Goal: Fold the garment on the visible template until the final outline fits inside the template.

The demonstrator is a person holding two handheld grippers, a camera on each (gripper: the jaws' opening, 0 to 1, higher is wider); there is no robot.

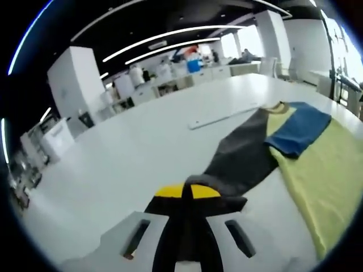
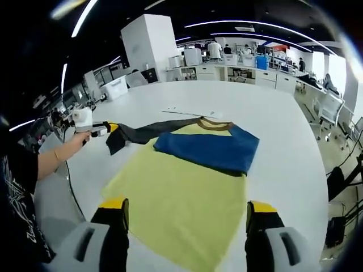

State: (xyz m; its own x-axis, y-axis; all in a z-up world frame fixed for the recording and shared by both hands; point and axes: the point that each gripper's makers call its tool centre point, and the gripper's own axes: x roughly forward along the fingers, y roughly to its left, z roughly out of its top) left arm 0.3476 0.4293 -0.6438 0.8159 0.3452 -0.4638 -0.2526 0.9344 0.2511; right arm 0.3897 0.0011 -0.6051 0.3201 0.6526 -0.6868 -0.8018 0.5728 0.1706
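A yellow shirt (image 2: 181, 198) lies flat on the white table (image 2: 278, 107). Its blue sleeve (image 2: 207, 148) is folded across the chest, below the brown collar (image 2: 214, 123). The dark grey sleeve (image 2: 147, 133) stretches out sideways to my left gripper (image 2: 110, 129), held by a person's hand. In the left gripper view, that left gripper (image 1: 187, 192) is shut on the end of the dark grey sleeve (image 1: 244, 150), with the blue sleeve (image 1: 298, 130) and the yellow shirt (image 1: 323, 175) to the right. My right gripper (image 2: 187, 212) hangs open over the shirt's hem, with nothing between its jaws.
A thin white strip (image 2: 190, 112) lies on the table just beyond the collar, also seen as the white strip (image 1: 221, 116). White pillars, desks and seated people stand far behind. A person's arm and dark top (image 2: 22, 187) are at the left edge.
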